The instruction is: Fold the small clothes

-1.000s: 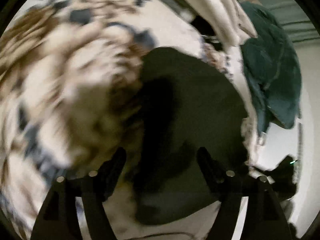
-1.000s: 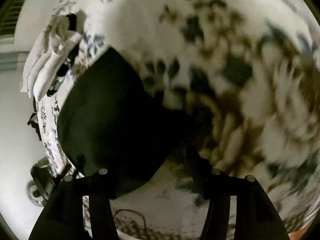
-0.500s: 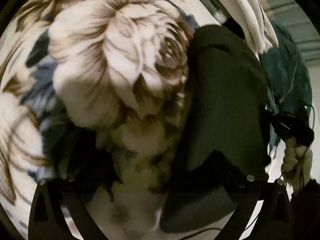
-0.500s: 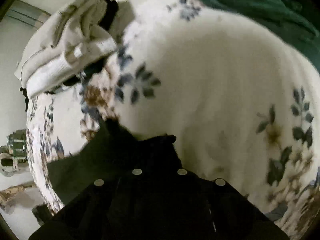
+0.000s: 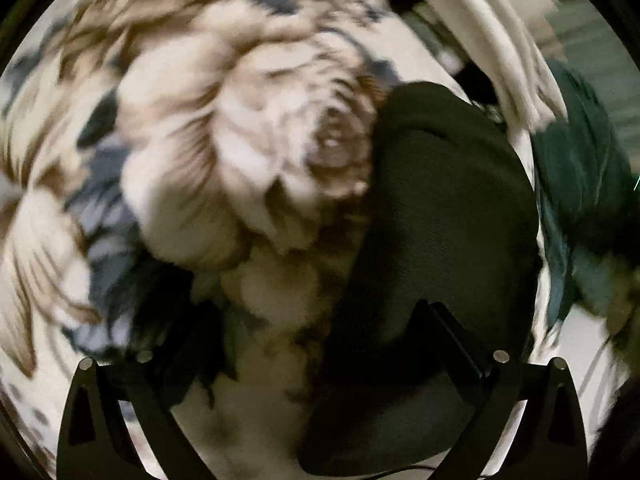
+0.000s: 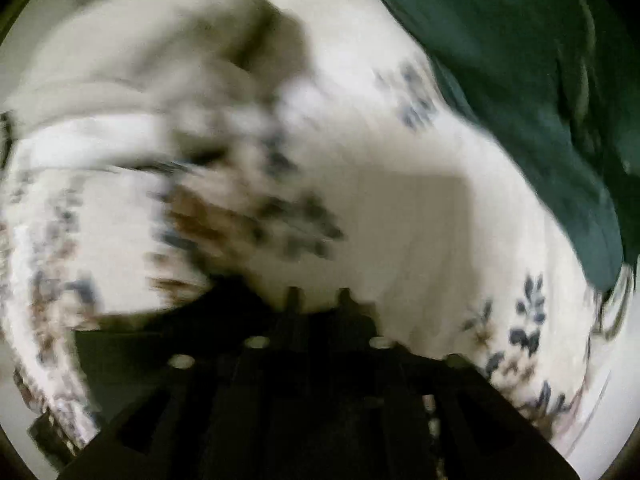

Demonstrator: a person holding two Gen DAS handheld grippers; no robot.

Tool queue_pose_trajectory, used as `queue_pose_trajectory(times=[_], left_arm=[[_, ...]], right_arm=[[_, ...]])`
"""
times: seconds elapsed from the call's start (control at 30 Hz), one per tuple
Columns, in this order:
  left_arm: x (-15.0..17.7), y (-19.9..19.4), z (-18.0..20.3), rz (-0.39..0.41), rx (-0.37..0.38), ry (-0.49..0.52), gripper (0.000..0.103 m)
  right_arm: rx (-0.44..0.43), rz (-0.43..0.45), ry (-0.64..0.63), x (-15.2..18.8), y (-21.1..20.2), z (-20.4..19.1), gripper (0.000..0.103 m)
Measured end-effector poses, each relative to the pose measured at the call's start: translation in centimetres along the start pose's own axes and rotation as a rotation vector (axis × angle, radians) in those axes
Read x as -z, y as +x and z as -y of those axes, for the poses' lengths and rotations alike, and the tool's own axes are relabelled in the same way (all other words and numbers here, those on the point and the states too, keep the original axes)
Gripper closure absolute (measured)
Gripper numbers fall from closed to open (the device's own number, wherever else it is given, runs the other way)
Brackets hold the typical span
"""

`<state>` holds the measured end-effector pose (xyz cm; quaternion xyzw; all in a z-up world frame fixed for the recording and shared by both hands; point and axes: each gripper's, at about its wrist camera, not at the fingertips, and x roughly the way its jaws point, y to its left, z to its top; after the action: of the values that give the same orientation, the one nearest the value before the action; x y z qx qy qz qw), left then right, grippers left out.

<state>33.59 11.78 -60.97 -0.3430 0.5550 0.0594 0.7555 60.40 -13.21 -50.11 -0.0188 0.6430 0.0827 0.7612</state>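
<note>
Matt black knit garment (image 5: 448, 216) at right of frame; plush, fuzzy floral blanket (image 5: 224, 168) at left; matt dark-green cloth (image 6: 520, 64) upper right.

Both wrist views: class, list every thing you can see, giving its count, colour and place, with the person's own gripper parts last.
Flat black cloth garment: one, black, lying on the blanket, right of centre in the left wrist view.
Floral fleece blanket: one, cream with brown and blue flowers, under everything.
Folded cream cloth stack: one, cream, on the blanket beyond the black garment.
Dark teal fabric: one, teal, upper right of the right wrist view.
Left gripper: jaws wide apart, low over the garment's edge.
Right gripper: jaws together; blur hides any pinched cloth.
</note>
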Motion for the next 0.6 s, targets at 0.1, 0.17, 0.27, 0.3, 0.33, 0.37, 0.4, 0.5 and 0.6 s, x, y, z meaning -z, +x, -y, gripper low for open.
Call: queue_pose_trajectory(times=[0.1,0.17,0.27,0.3,0.33,0.37,0.4,0.5,0.6], left_arm=[[0.3,0.2,1.9,0.014,-0.032,0.097,0.009],[0.0,0.3,2.9,0.025,-0.043,0.142,0.023],[-0.2,0.2,4.5,0.025,-0.023,0.210,0.052],[-0.3,0.4,5.1,0.020,-0.031,0.232,0.052],[-0.4,0.6,5.4,0.018,-0.040,0.242,0.052],[-0.4,0.8,5.5,0.013,-0.036,0.246,0.055],[-0.5,1.0,5.5,0.010,-0.029,0.244,0.057],[-0.2,0.9,5.1,0.011,-0.014,0.251,0.066],[0.2,0.8,5.0,0.008,-0.013,0.261,0.069]], right_arm=[[-0.176,-0.014,-0.169,0.0,-1.0,-6.3,0.040],[-0.288,-0.142,-0.302,0.1,1.1,-11.2,0.040],[-0.314,-0.332,-0.508,0.8,5.9,-18.9,0.040],[-0.282,-0.381,-0.574,1.1,7.6,-20.8,0.040],[-0.245,-0.442,-0.638,1.6,9.3,-22.6,0.041],[-0.217,-0.453,-0.673,1.8,10.3,-23.5,0.050],[-0.192,-0.422,-0.729,1.9,10.6,-24.6,0.085],[-0.166,-0.336,-0.732,1.0,9.7,-25.9,0.103],[-0.115,-0.170,-0.664,-2.5,8.6,-26.9,0.103]])
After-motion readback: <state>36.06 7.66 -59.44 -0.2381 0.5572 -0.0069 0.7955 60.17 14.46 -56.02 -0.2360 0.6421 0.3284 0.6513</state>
